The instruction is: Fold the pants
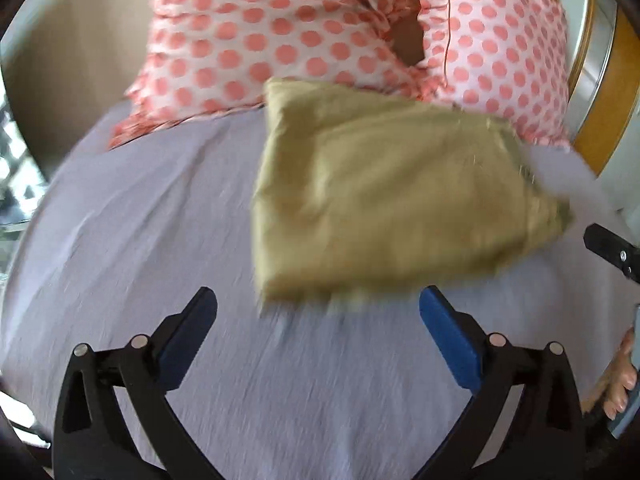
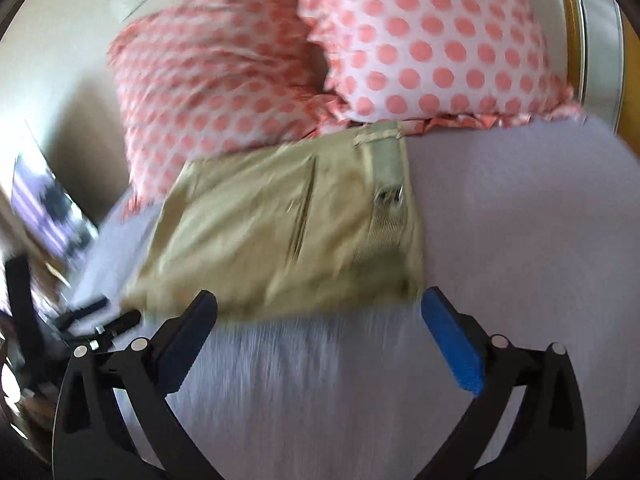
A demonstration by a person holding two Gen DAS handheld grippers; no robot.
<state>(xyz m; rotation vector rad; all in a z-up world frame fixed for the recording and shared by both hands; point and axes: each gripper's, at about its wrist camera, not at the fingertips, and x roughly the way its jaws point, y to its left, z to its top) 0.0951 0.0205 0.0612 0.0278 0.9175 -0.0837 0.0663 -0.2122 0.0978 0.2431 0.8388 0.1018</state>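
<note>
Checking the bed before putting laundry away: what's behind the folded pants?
Two polka-dot pillows sit right behind the khaki pants on the lavender sheet. The pillows' lower edges are hidden.

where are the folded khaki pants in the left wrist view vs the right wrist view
Left wrist: the khaki pants lie right of centre on the lavender sheet, beyond the open tongs.
Right wrist: the pants lie just left of centre, waistband to the right.
Shared landmark: the polka-dot pillows right behind the pants.
</note>
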